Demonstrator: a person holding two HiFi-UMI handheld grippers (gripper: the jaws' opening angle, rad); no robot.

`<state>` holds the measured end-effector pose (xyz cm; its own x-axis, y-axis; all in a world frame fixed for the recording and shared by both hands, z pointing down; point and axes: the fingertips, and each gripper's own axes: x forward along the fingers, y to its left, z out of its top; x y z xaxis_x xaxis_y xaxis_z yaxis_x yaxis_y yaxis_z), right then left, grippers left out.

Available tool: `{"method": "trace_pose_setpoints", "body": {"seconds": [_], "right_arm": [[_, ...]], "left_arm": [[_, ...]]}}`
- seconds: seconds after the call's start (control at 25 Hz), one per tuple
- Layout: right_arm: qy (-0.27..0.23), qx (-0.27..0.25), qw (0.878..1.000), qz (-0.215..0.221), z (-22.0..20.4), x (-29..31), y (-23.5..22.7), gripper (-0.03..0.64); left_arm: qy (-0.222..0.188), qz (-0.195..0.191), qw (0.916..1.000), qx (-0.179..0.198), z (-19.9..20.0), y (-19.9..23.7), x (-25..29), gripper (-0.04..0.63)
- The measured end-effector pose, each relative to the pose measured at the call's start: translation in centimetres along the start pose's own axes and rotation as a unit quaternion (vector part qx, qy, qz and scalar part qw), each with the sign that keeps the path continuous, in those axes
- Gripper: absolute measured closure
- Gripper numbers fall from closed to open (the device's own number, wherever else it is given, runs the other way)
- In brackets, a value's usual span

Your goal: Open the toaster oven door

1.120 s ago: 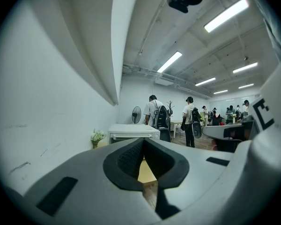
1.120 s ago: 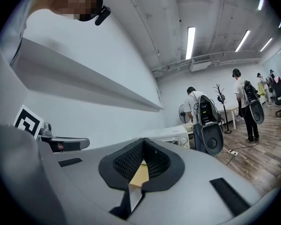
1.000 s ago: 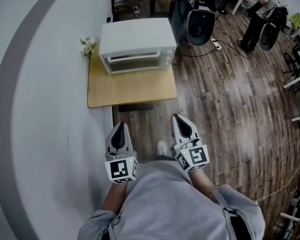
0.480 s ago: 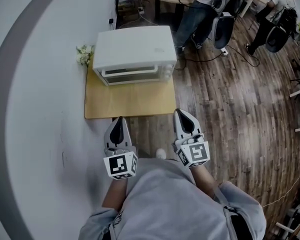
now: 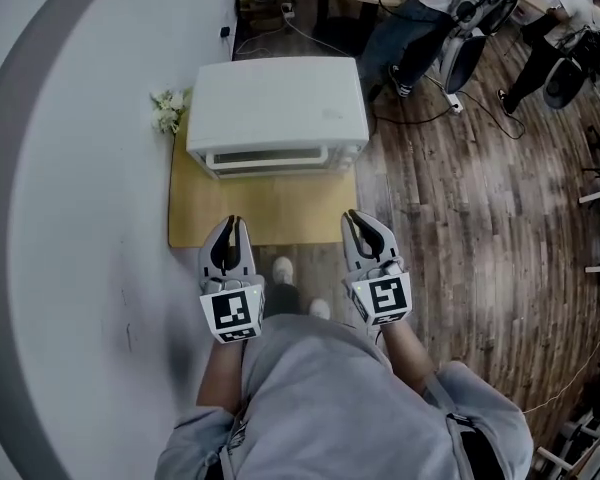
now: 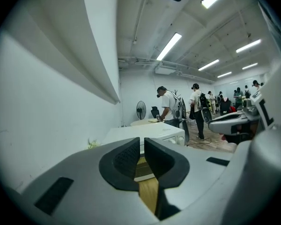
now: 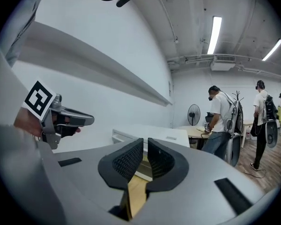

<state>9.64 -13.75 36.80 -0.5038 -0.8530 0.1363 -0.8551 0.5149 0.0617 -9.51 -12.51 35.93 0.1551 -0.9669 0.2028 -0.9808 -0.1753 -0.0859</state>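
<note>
Head view: oven [image 5: 277, 98] sits at the table's [image 5: 270, 218] far edge, door shut; left tongs [image 5: 232, 226] and right tongs [image 5: 356, 218] stop short of it. Left gripper view: tongs clenched, empty. Right gripper view: likewise. Door likely stiff (bottom-hinged, judged); grip its top edge. Wall [image 5: 80, 168] crowds the left, open floor [image 5: 460, 188] on the right

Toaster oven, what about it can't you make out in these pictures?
- Door handle: the head view looks steeply down on the toaster oven, so its door is a thin strip.
- Door, left gripper view: mostly behind the shut left tongs.
- Door, right gripper view: mostly behind the shut right tongs.
- Knobs: markings too small.
</note>
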Motion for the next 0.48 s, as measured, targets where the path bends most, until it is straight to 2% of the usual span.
{"method": "trace_pose_setpoints", "body": {"seconds": [0.08,0.12,0.2,0.28,0.36,0.48], "right_arm": [[0.013,-0.007,1.000,0.009,-0.2,1.8,0.1,0.607],[0.023,-0.013,1.000,0.015,-0.4,2.7,0.2,0.581],[0.046,-0.033,0.998,0.025,-0.9,4.7,0.2,0.511],[0.073,-0.058,0.995,0.030,-1.6,6.5,0.2,0.493],[0.105,-0.087,0.990,0.041,-2.5,8.3,0.4,0.482],[0.154,-0.133,0.977,0.062,-4.0,10.9,0.6,0.471]], "left_arm": [[0.004,-0.008,0.9998,0.016,0.0,0.8,1.7,0.591],[0.011,-0.017,0.9994,0.027,-0.3,1.0,2.6,0.580],[0.028,-0.044,0.9973,0.051,-0.8,1.1,4.5,0.459],[0.040,-0.069,0.9927,0.091,-1.1,0.9,6.2,0.456],[0.052,-0.096,0.9827,0.150,-1.5,0.6,7.8,0.456],[0.066,-0.137,0.9587,0.240,-2.2,0.2,10.1,0.451]]}}
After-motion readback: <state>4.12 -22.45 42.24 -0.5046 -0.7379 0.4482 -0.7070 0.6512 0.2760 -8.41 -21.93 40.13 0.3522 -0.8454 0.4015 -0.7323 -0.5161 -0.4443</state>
